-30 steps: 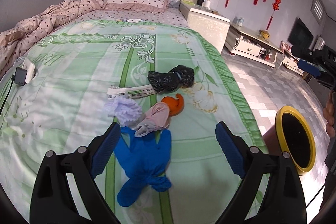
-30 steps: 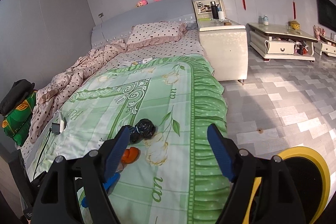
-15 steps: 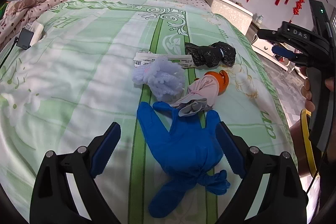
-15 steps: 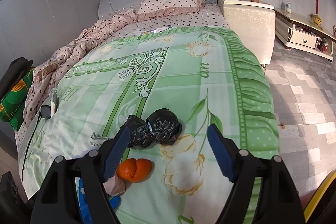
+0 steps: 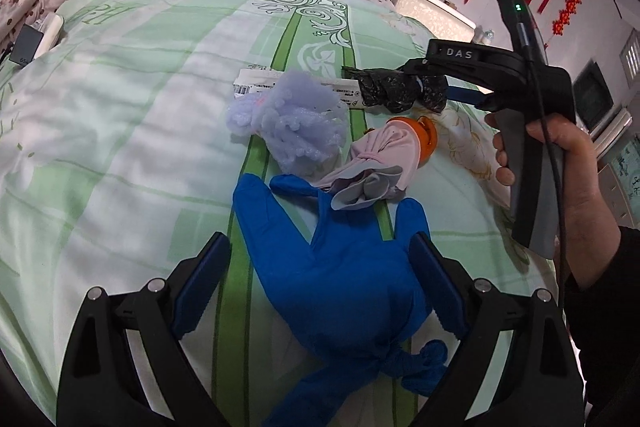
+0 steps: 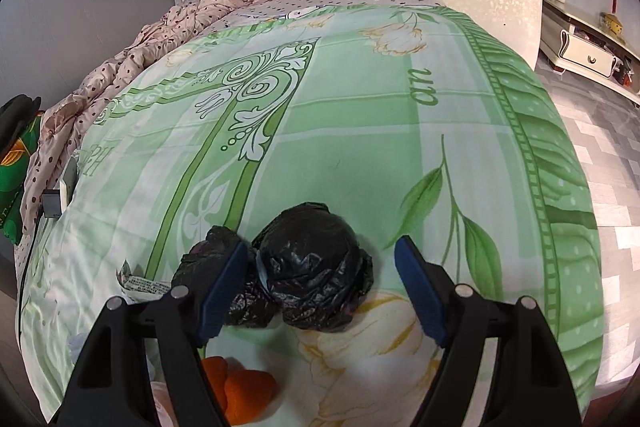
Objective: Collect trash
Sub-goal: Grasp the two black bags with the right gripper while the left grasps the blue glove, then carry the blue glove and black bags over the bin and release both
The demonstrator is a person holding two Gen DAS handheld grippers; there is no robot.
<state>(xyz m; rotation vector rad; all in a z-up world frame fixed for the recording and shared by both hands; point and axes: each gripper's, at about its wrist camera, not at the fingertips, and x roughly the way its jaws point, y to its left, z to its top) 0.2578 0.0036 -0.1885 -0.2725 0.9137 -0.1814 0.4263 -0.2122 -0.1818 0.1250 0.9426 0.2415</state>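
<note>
Black bag [image 6: 316,267] lies between the open right hand-held gripper's [image 6: 320,291] fingers, seemingly untouched.

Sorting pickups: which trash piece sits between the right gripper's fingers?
The black plastic bag, crumpled and dark; the right gripper straddles it, open.

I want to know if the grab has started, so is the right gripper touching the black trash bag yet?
Cannot tell. In the right wrist view the open right gripper straddles the black trash bag; one finger overlaps it, the other shows a gap.
</note>
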